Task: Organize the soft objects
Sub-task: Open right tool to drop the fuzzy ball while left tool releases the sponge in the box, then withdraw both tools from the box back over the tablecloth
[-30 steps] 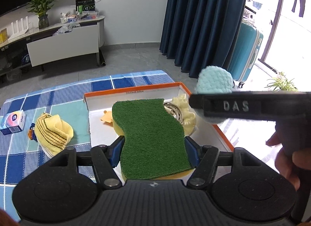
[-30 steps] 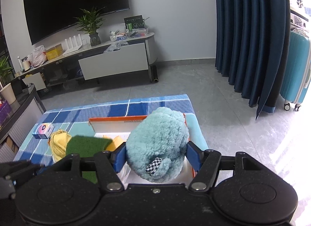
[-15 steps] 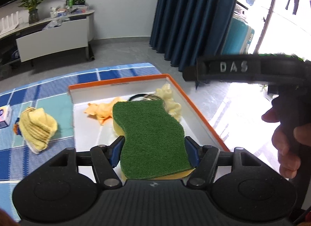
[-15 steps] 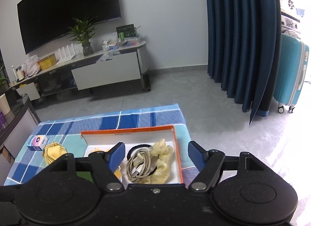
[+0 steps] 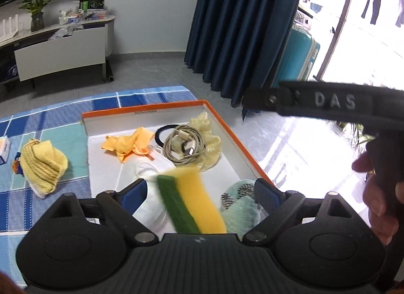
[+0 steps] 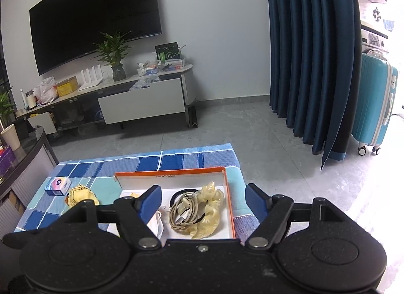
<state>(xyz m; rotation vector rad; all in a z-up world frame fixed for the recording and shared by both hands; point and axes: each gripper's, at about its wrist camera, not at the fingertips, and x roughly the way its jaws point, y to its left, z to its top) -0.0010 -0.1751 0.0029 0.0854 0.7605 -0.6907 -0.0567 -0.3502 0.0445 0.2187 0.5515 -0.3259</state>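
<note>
Left claw (image 5: 202,188) spread above sponge (image 5: 192,203)

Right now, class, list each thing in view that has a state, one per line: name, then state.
Left claw: open, holding nothing.
Right claw: open, holding nothing.
Sponge: blurred, tilted on edge between the left claw's fingers.
Blue plush: lying in the box.
Box: open, no lid.
Cable: coiled.
Yellow cloth: bunched, outside the box.

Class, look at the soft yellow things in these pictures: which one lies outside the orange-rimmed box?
The striped yellow cloth. It lies bunched on the blue checked blanket, left of the box, while the pale yellow scrunchie and the sponge are over the box.
</note>
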